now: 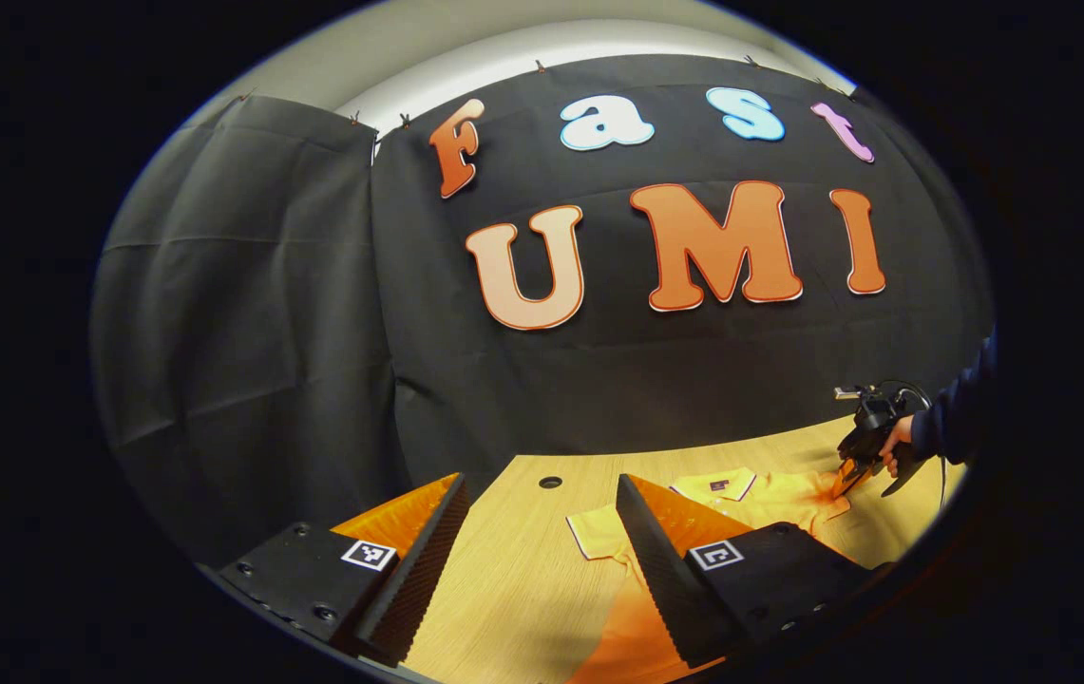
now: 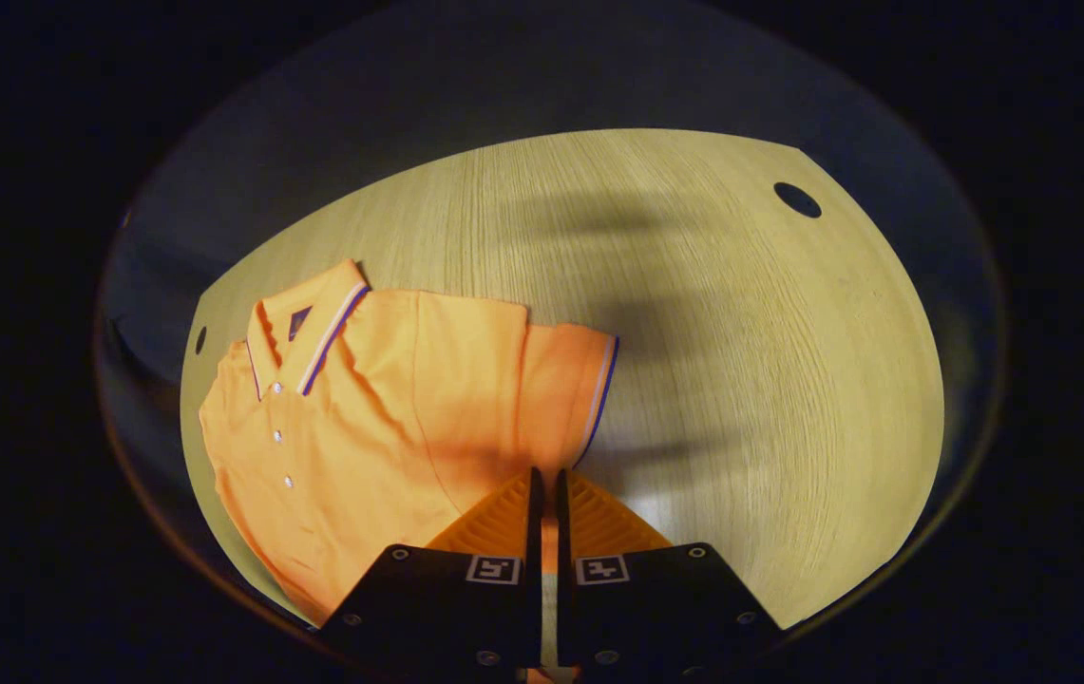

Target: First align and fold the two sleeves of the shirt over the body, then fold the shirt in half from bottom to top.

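Note:
An orange polo shirt (image 2: 361, 418) with a striped collar lies flat and face up on the wooden table (image 2: 741, 380). In the right gripper view my right gripper (image 2: 546, 473) is shut on the lower edge of one short sleeve (image 2: 565, 380), with orange cloth showing in the thin gap between the fingers. In the left gripper view my left gripper (image 1: 542, 482) hovers open over the table, beside the shirt (image 1: 770, 494) and its other sleeve (image 1: 594, 532). A hand holds the right gripper (image 1: 846, 475) down on the far sleeve.
The table (image 1: 522, 589) has a round hole (image 1: 550, 482) near its back edge, seen too as a hole (image 2: 796, 199) in the right gripper view. Black cloth walls close the booth behind. Bare wood lies beside the shirt.

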Demonstrator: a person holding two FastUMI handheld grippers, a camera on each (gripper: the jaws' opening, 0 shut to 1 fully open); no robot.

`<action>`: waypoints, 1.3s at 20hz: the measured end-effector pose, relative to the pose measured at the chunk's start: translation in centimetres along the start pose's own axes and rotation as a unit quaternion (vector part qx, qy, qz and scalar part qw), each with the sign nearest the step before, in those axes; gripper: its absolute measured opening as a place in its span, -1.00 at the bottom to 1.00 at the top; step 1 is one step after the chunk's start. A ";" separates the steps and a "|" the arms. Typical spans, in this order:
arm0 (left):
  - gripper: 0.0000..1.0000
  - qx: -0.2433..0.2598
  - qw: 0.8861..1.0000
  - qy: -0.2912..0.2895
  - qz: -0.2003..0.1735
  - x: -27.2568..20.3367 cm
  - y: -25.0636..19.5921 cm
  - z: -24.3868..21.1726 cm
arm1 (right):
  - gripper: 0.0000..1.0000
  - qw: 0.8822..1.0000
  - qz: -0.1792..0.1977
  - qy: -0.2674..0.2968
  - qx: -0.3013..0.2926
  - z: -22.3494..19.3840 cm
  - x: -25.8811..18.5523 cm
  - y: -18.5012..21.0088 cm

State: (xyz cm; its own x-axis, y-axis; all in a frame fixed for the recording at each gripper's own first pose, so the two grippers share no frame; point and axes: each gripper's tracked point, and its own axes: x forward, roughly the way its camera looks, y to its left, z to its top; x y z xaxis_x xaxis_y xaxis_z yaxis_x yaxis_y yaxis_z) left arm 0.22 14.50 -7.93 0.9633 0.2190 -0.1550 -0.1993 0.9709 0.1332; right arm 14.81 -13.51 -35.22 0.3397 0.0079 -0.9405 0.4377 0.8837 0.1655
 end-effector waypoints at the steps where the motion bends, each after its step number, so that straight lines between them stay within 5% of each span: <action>1: 0.93 -0.005 1.000 0.000 -0.003 0.4 0.0 -0.1 | -0.86 1.000 0.004 -0.009 -0.003 0.5 -0.7 0.5; 10: 0.92 -0.043 0.998 0.017 -0.033 3.5 1.6 -2.1 | -0.87 0.996 0.032 -0.050 -0.071 2.2 -4.5 8.1; 16: 0.93 -0.072 0.992 0.069 -0.080 8.2 2.4 -5.7 | -0.84 0.996 0.053 -0.048 -0.050 1.4 -5.3 13.1; 22: 0.96 -0.065 0.980 0.111 -0.148 14.8 0.6 -8.4 | -0.38 0.995 0.063 -0.070 -0.041 0.9 -7.4 15.8; 26: 0.95 -0.055 0.969 0.160 -0.178 19.7 -0.5 -10.8 | 0.34 0.993 0.049 -0.102 -0.033 0.2 -10.3 15.9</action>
State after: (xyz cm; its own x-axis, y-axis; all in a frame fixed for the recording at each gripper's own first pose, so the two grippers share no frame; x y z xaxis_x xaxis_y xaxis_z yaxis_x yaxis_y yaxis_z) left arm 17.33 19.36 -21.65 0.8729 -0.1292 -0.4705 0.0998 0.9912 -0.0872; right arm 18.42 0.32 -22.82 0.5427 0.0072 -0.8399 0.3405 0.9123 0.2278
